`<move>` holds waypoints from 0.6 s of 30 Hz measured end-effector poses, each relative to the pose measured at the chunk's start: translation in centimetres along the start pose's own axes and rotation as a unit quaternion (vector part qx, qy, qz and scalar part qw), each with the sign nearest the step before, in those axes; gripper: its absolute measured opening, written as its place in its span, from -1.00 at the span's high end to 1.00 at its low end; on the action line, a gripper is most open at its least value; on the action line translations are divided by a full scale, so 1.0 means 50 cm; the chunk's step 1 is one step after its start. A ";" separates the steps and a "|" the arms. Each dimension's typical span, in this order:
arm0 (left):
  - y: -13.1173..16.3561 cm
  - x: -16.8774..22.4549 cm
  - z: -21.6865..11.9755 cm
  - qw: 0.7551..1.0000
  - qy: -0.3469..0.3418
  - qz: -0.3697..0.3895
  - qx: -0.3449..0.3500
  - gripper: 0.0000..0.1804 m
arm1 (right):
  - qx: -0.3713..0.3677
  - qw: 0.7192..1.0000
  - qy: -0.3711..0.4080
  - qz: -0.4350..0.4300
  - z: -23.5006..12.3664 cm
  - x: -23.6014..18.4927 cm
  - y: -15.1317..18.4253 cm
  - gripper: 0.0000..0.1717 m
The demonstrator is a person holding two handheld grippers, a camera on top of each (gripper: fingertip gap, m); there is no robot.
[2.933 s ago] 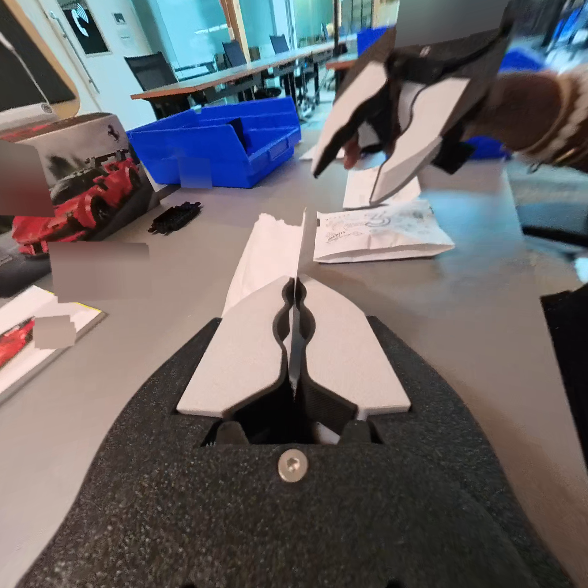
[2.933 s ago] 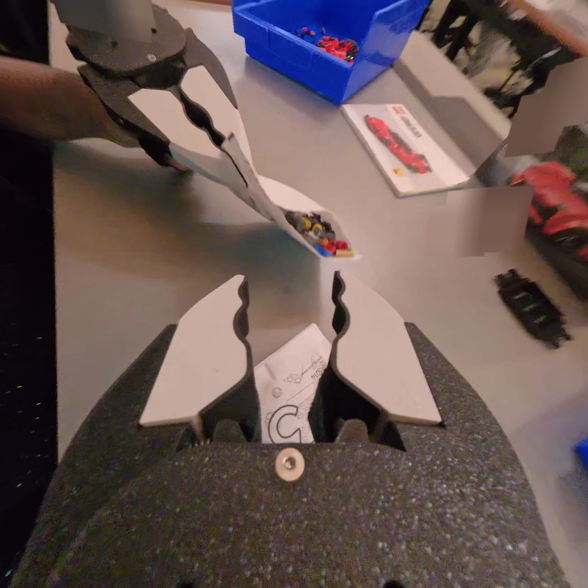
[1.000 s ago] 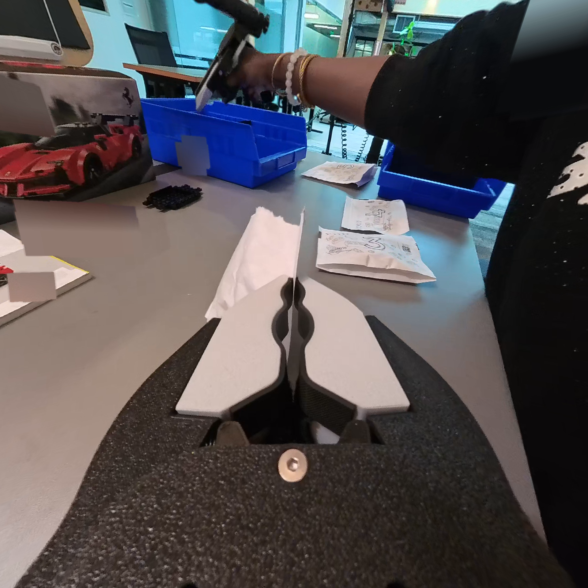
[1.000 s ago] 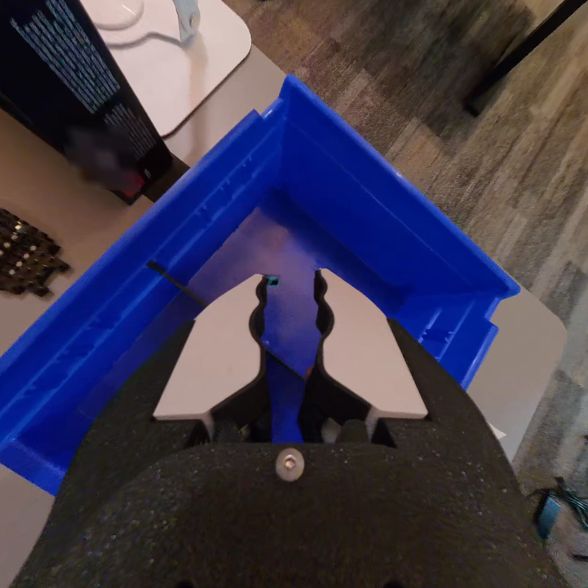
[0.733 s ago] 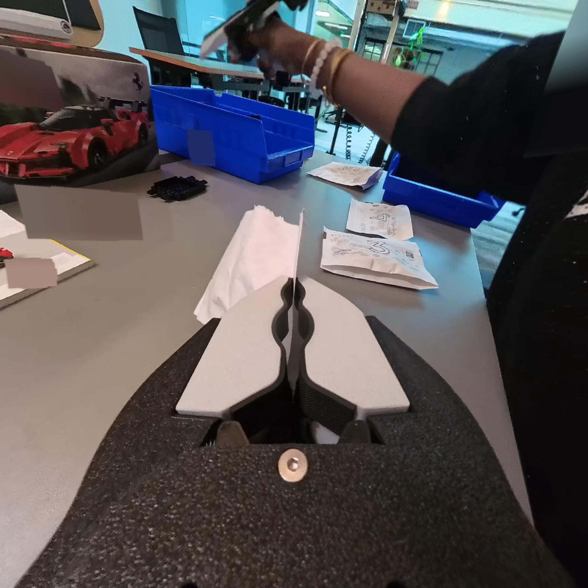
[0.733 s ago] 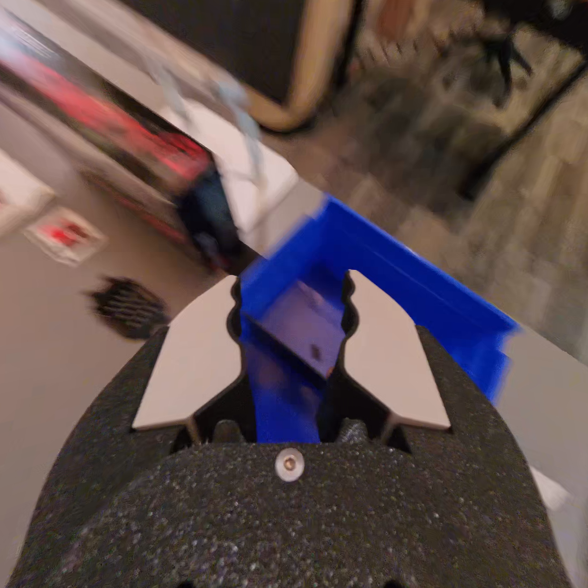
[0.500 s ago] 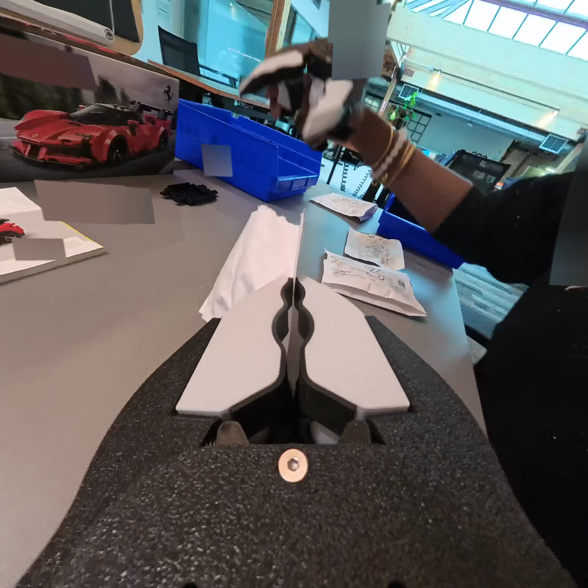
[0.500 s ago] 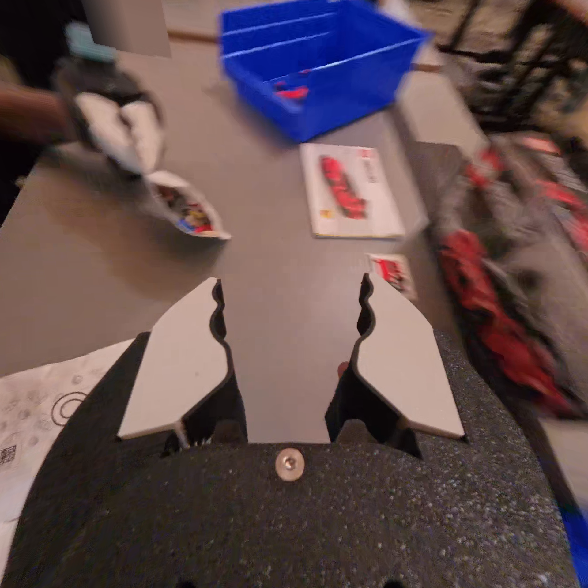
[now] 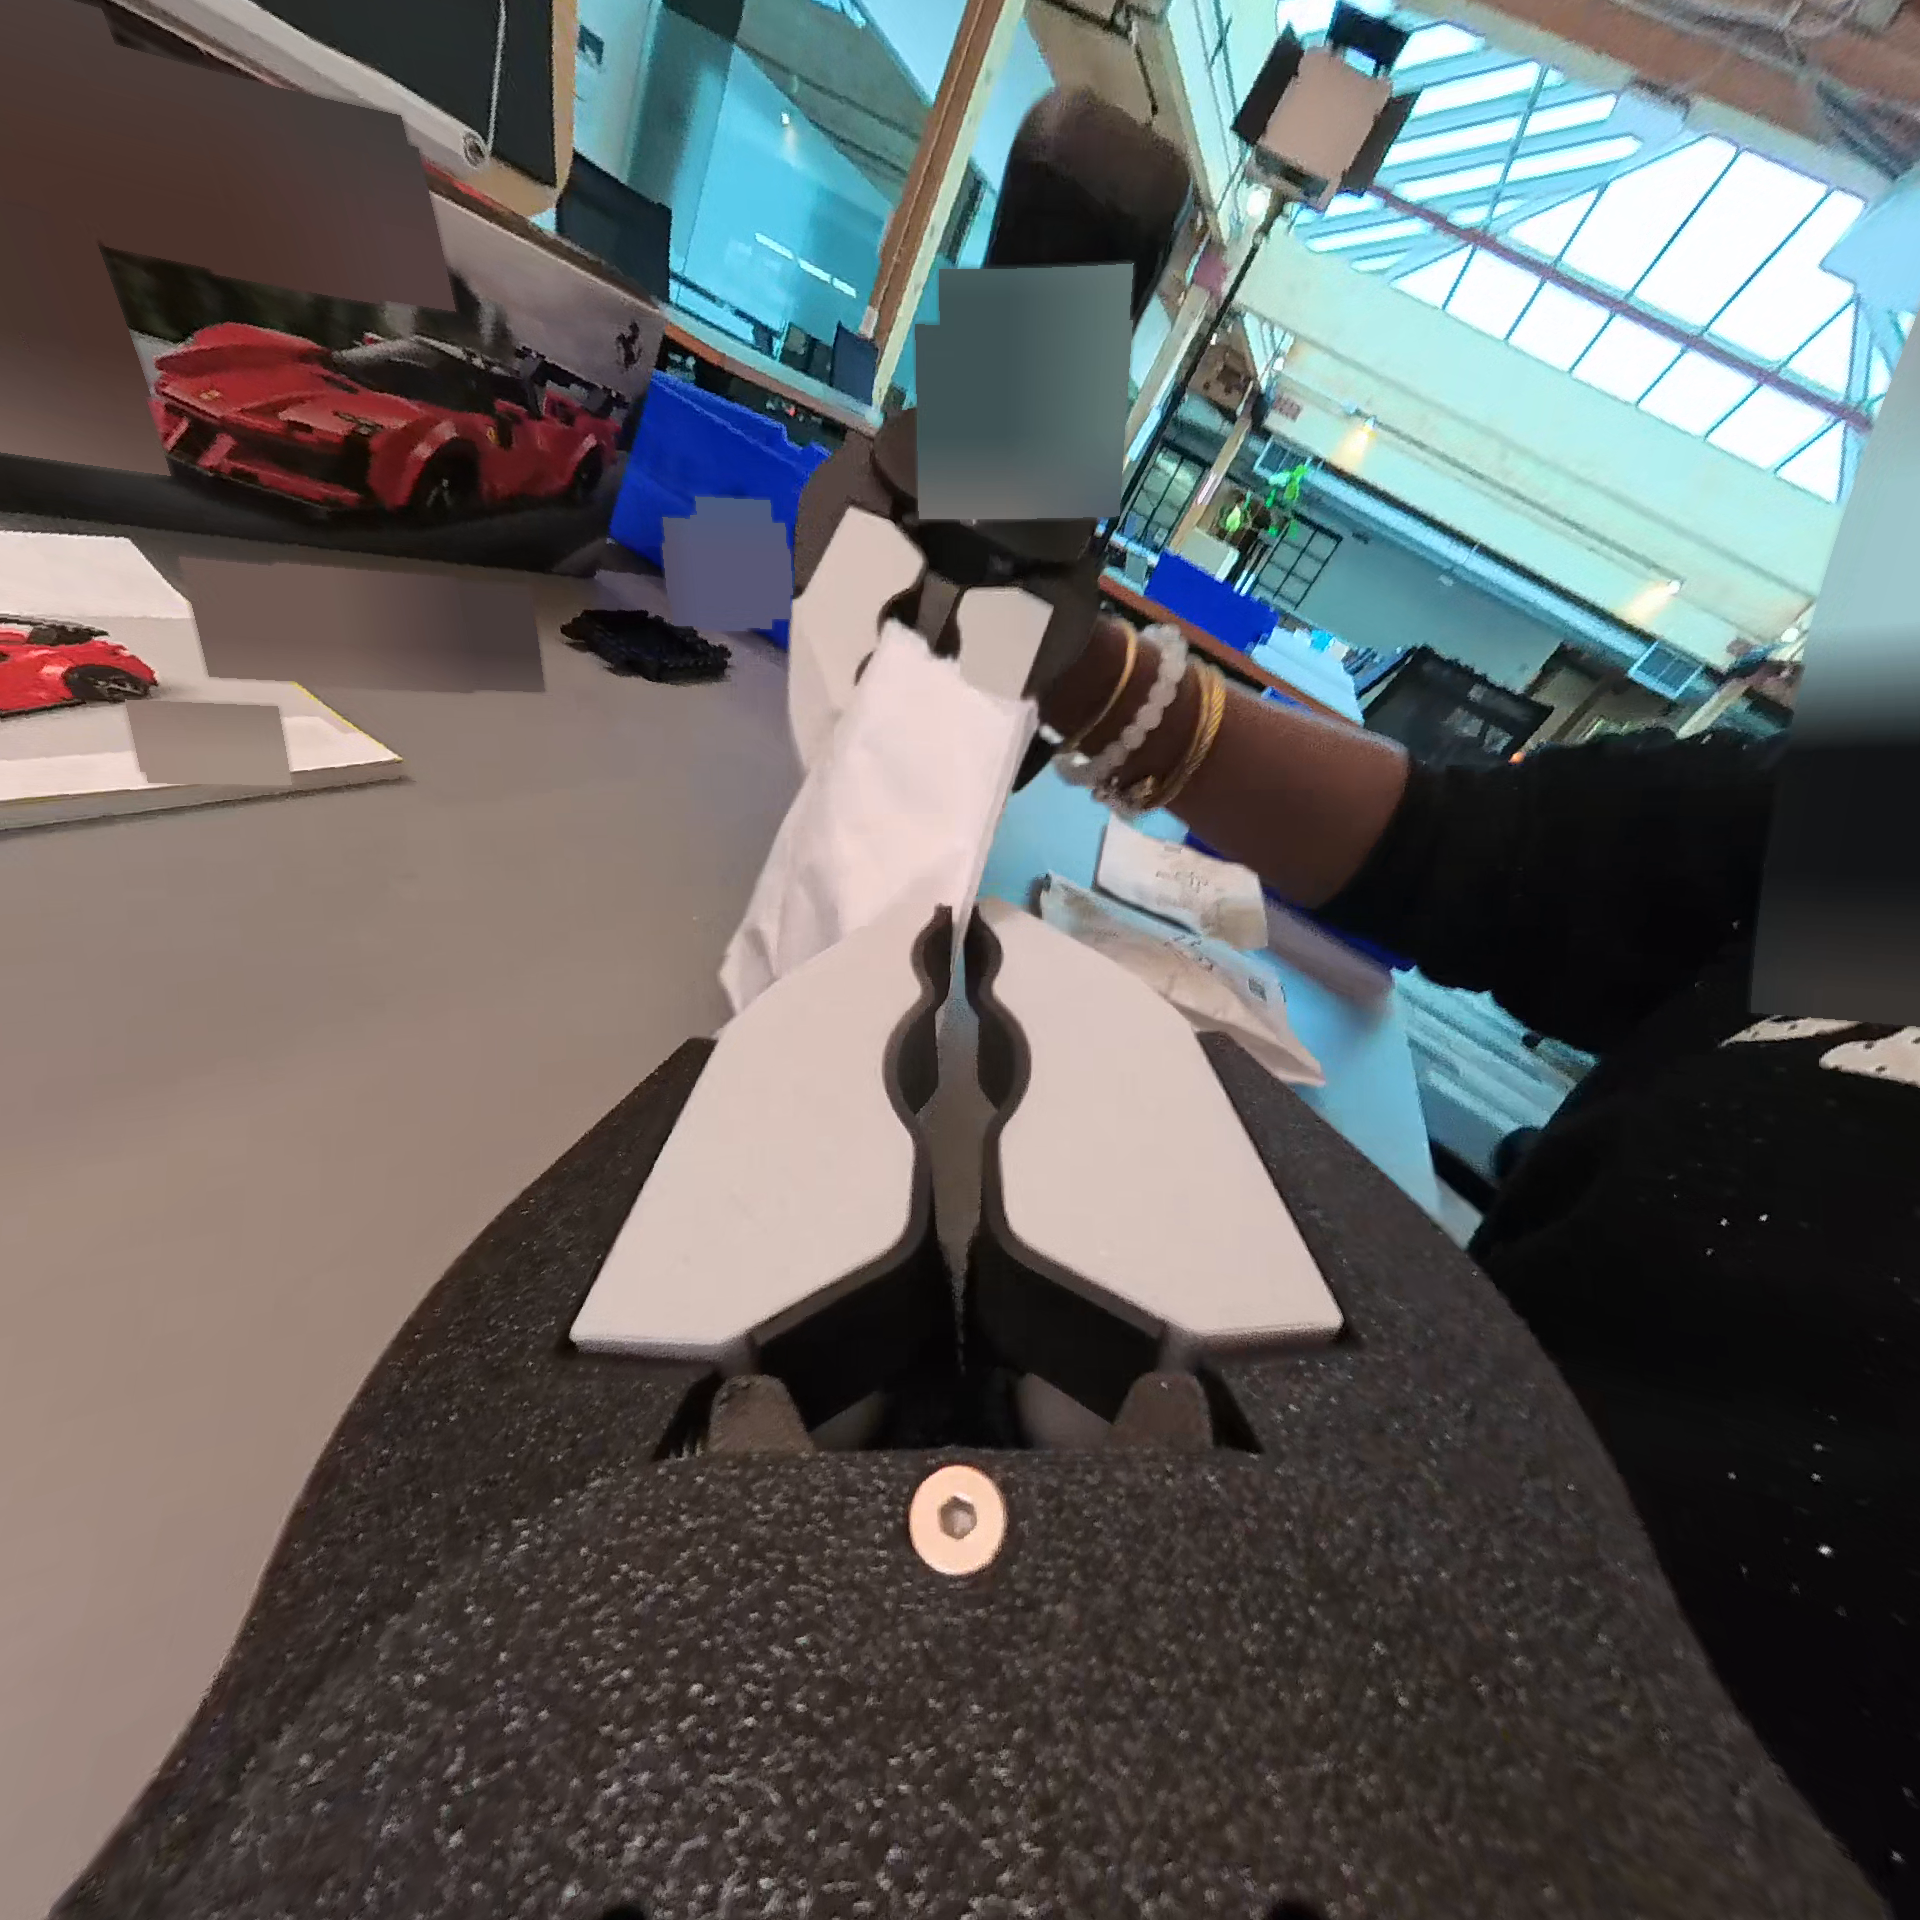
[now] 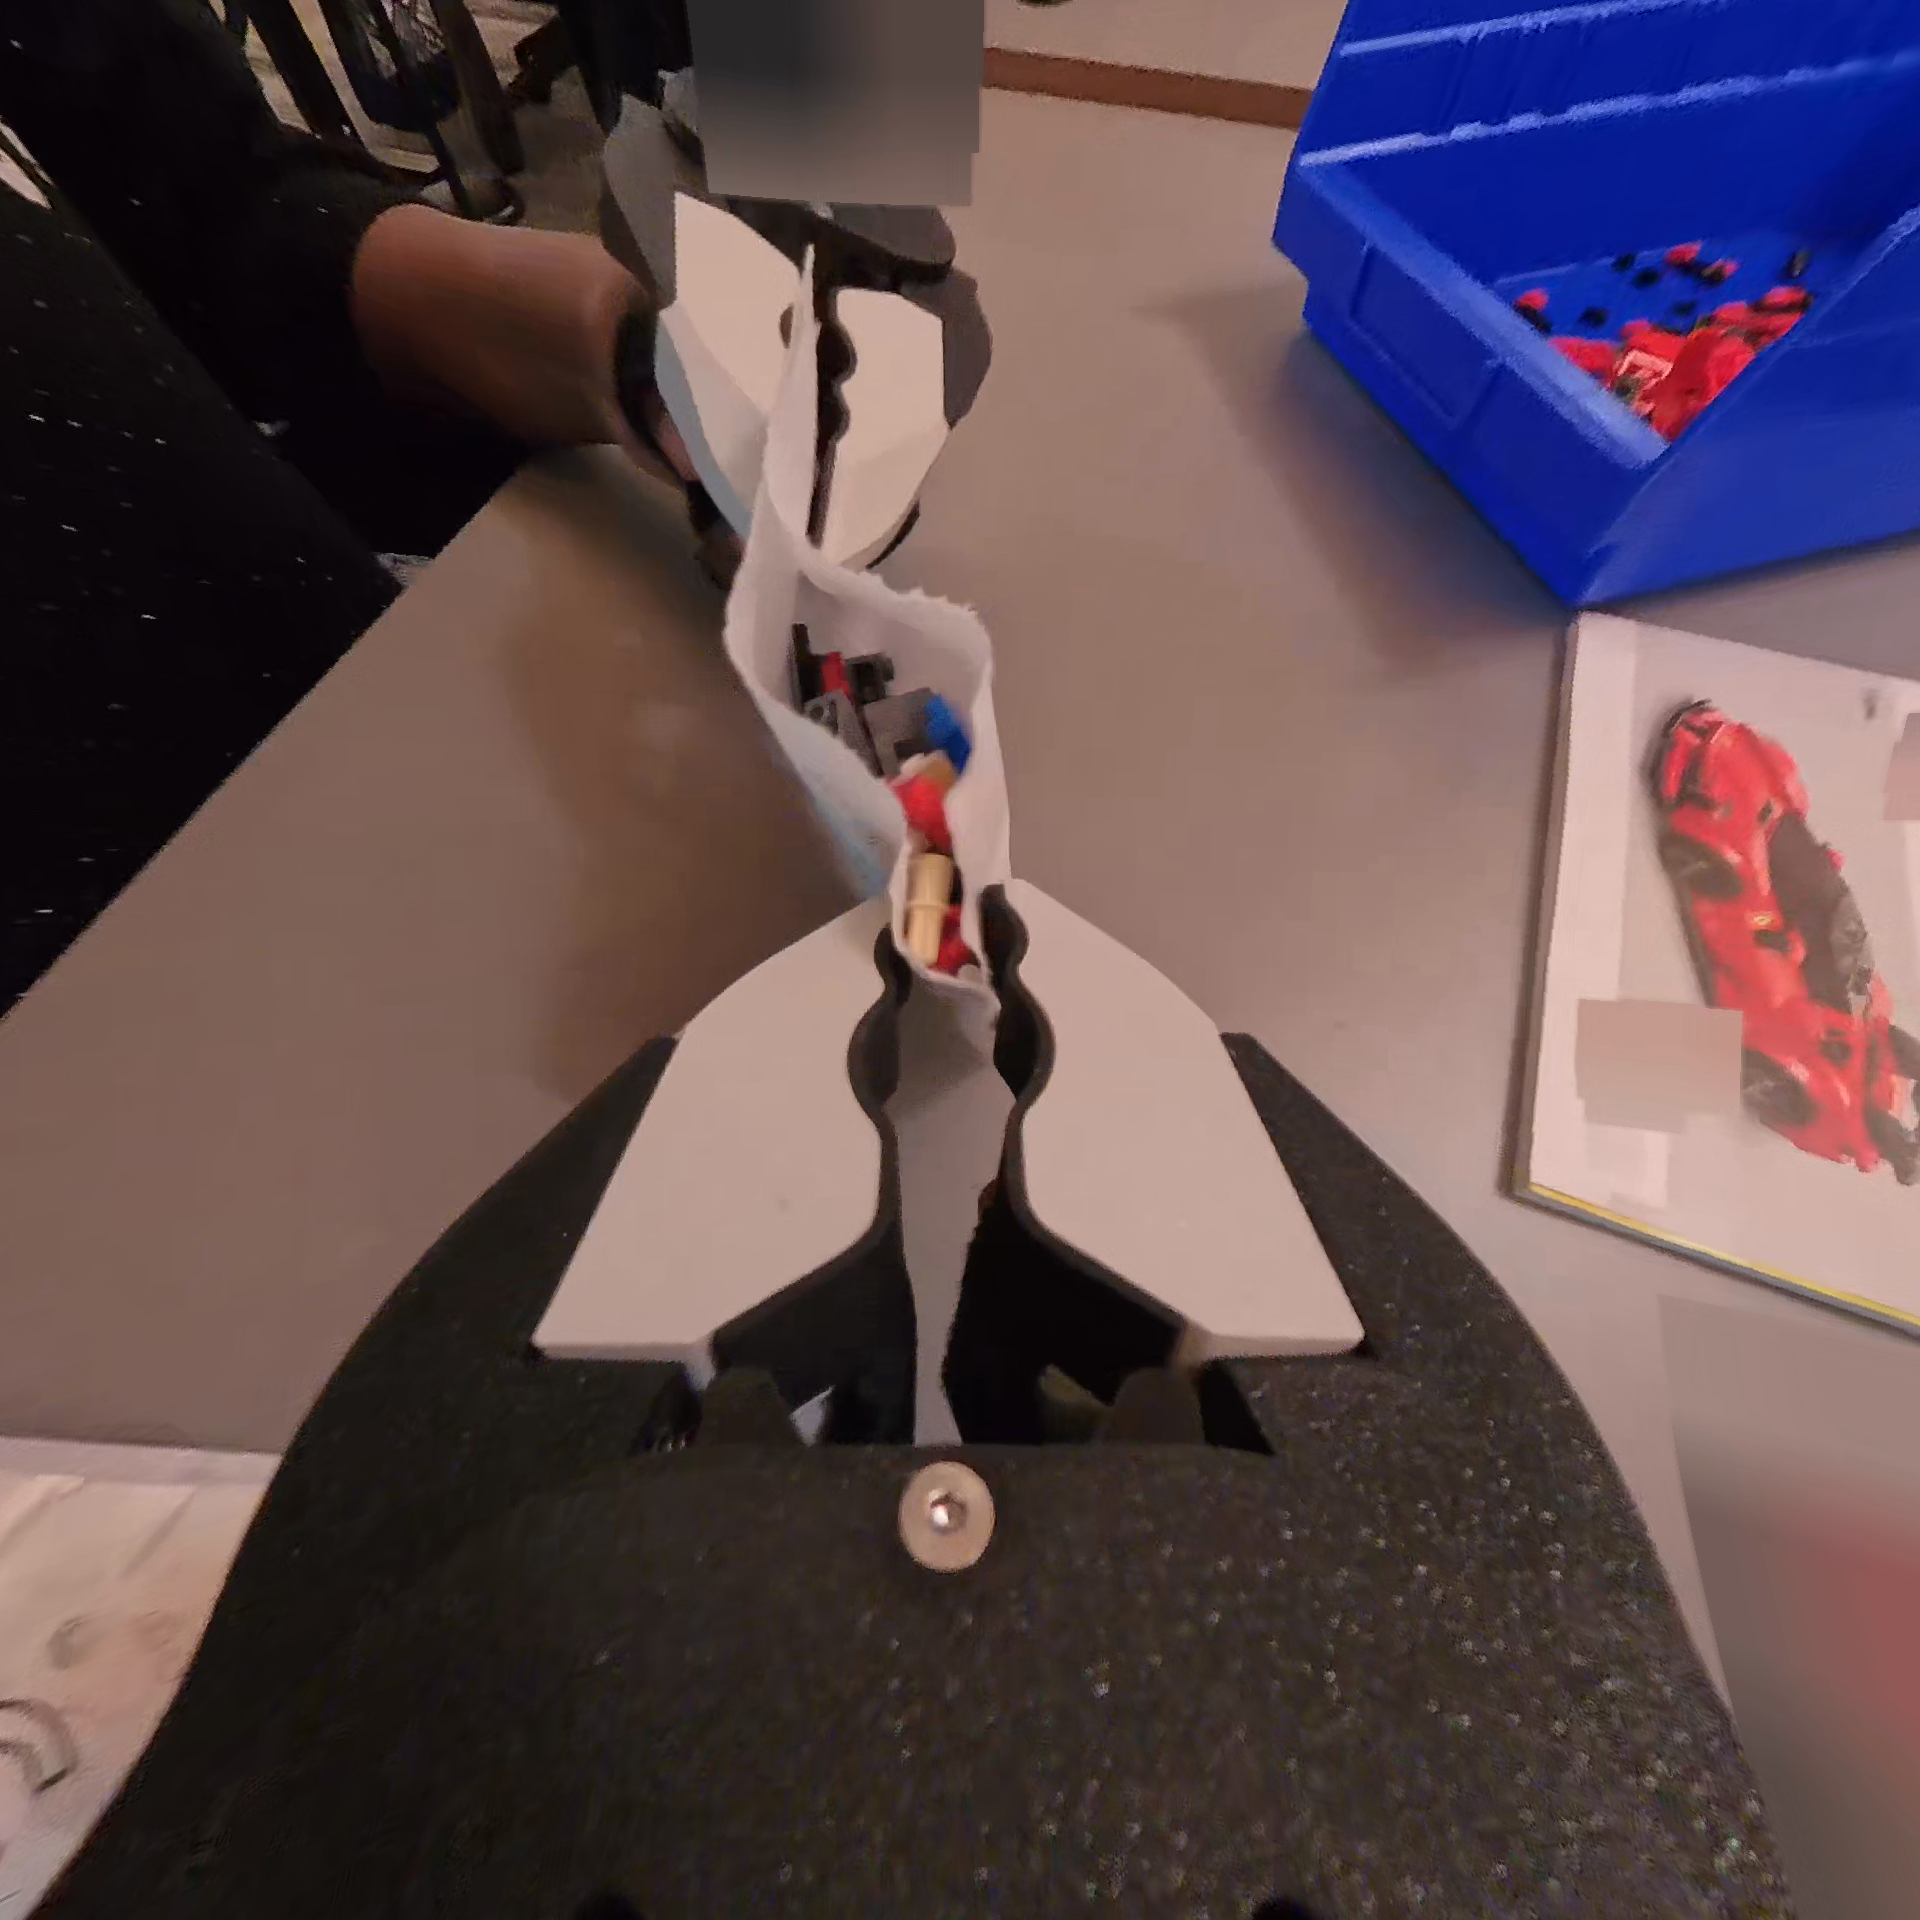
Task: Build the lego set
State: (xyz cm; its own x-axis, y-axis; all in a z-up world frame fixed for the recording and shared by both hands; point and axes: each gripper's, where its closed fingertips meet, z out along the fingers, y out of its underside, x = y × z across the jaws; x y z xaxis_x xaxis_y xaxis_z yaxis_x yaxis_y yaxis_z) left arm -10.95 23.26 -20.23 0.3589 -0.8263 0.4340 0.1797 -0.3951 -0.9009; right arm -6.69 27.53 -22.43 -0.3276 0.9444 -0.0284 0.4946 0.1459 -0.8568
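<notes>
My left gripper (image 9: 961, 925) is shut on one edge of a white paper bag (image 9: 894, 790), which is pinched thin between its fingers. My right gripper (image 10: 940, 920) is shut on the bag's (image 10: 977, 769) other end, with both pads against the paper. The bag hangs stretched between the two grippers above the grey table (image 10: 416, 831). Its torn top gapes open and shows several small bricks (image 10: 883, 717), black, grey, red, blue and tan. The right gripper (image 9: 935, 644) shows in the left wrist view, and the left gripper (image 10: 805, 520) shows in the right wrist view.
A blue bin (image 10: 1455, 343) with red and black bricks stands at the far right, with an instruction booklet (image 10: 1714, 935) in front of it. A box showing a red car (image 9: 384, 416), a black part (image 9: 644, 644) and printed paper bags (image 9: 1174, 935) lie on the table. The table edge (image 10: 312, 665) is close. Left tips to right tips: about 7 centimetres.
My right gripper left the blue bin, swung back over the table with jaws wide, then closed on the bag's open end. The bag, held by the left throughout, rose off the table.
</notes>
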 end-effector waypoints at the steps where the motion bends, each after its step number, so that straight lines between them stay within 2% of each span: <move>1: 0.003 0.001 -0.001 1.000 0.000 0.013 -0.011 0.97 | -0.006 1.000 -0.003 0.010 -0.003 -0.005 0.001 0.85; 4: 0.023 -0.002 -0.001 0.995 -0.016 0.074 -0.067 0.93 | -0.030 0.999 0.012 0.006 -0.010 -0.012 0.007 0.86; 9: 0.063 -0.024 -0.005 0.962 -0.062 0.203 -0.171 0.79 | -0.079 0.996 0.035 -0.006 -0.013 -0.026 0.028 0.86; 11: 0.072 -0.026 -0.004 0.953 -0.068 0.226 -0.193 0.65 | -0.085 0.996 0.034 -0.007 -0.013 -0.035 0.032 0.86; 13: 0.081 -0.022 -0.002 0.945 -0.061 0.243 -0.210 0.62 | -0.088 0.996 0.033 -0.006 -0.014 -0.041 0.033 0.86; 15: 0.084 -0.015 0.003 0.940 -0.051 0.261 -0.216 0.69 | -0.093 0.995 0.038 -0.008 -0.014 -0.043 0.032 0.86; 17: 0.085 -0.009 0.008 0.935 -0.044 0.277 -0.215 0.95 | -0.098 0.994 0.048 -0.008 -0.012 -0.043 0.030 0.86; 18: 0.086 -0.009 0.009 0.935 -0.043 0.278 -0.215 0.99 | -0.097 0.994 0.054 -0.007 -0.012 -0.042 0.029 0.86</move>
State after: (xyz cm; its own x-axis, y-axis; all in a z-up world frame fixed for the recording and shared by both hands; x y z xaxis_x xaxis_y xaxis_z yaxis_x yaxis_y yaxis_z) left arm -9.91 22.12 -24.28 0.3625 -0.9243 -0.1195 -0.4346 -0.0542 -0.8990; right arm -4.81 25.92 -23.32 -0.2531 0.9663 0.0476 0.6396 0.2040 -0.7411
